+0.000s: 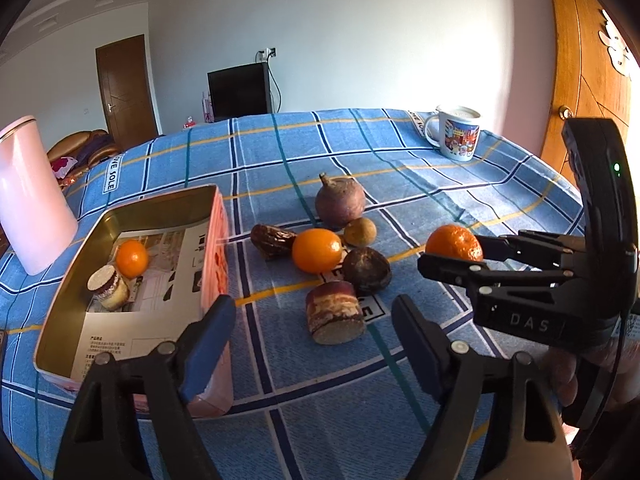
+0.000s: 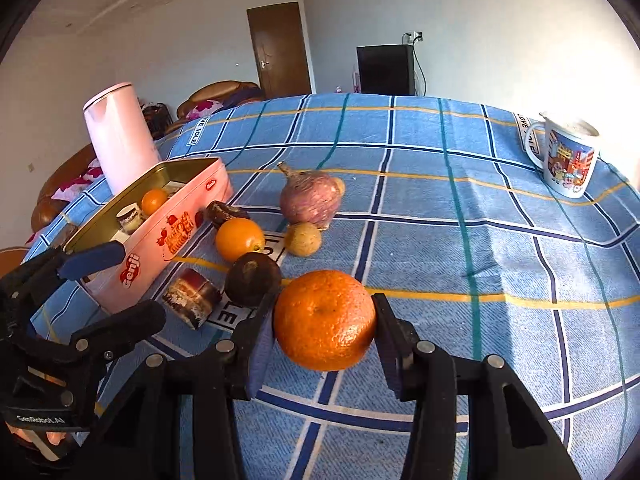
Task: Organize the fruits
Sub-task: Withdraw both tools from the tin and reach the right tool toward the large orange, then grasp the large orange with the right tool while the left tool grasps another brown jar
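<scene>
My right gripper (image 2: 322,328) is shut on a bumpy mandarin (image 2: 324,320) that rests on the blue checked cloth; in the left wrist view the same mandarin (image 1: 454,242) sits at the tips of that gripper (image 1: 448,256). My left gripper (image 1: 312,308) is open, with a cut sugarcane piece (image 1: 336,312) lying just ahead of its fingers, untouched. Beyond it lie a dark round fruit (image 1: 366,270), a smooth orange (image 1: 316,250), a brown date (image 1: 272,240), a small tan fruit (image 1: 360,232) and a purple bulb (image 1: 340,200). The pink tin (image 1: 216,248) at left holds an orange (image 1: 132,258) and a sugarcane piece (image 1: 108,288).
A pink kettle (image 1: 28,200) stands behind the tin at the far left. A printed mug (image 1: 458,132) sits near the table's far right edge. The table edge curves away at the right, with a wooden door (image 1: 580,80) beyond.
</scene>
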The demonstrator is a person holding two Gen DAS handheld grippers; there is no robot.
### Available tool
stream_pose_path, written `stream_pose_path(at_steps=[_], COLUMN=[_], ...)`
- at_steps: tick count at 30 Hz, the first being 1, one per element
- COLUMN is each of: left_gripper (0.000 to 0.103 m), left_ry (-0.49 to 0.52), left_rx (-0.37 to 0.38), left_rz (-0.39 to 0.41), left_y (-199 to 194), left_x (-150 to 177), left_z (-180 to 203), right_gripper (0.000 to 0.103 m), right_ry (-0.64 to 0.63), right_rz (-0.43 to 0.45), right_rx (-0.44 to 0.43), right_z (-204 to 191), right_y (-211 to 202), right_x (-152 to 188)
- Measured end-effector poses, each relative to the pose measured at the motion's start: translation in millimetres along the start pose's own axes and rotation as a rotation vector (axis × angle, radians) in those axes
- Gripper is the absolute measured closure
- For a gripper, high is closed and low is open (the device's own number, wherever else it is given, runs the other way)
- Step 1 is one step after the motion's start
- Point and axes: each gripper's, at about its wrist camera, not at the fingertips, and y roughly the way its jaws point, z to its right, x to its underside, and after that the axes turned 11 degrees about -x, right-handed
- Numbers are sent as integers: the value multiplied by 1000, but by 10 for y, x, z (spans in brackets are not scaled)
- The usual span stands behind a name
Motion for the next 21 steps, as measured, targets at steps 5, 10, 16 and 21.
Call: stream_pose_path(at_steps=[5, 10, 16, 21], left_gripper=[27, 31, 34, 37], left_ry=[33, 46, 74, 85], left_rx=[11, -3, -56, -66], left_rz=[-62, -111, -132, -113], left_y=[132, 292, 381, 291], left_x=[-18, -44, -81, -24], left_z=[149, 207, 237, 257], right_gripper=[55, 55, 55, 55], right_ry=[19, 35, 55, 63], right_rz=[11, 10, -8, -1], right_rx=[-13, -27, -45, -48], right_z=[43, 48, 87, 100], right_y=[-35, -2, 26, 10], right_x=[-15, -34, -29, -24])
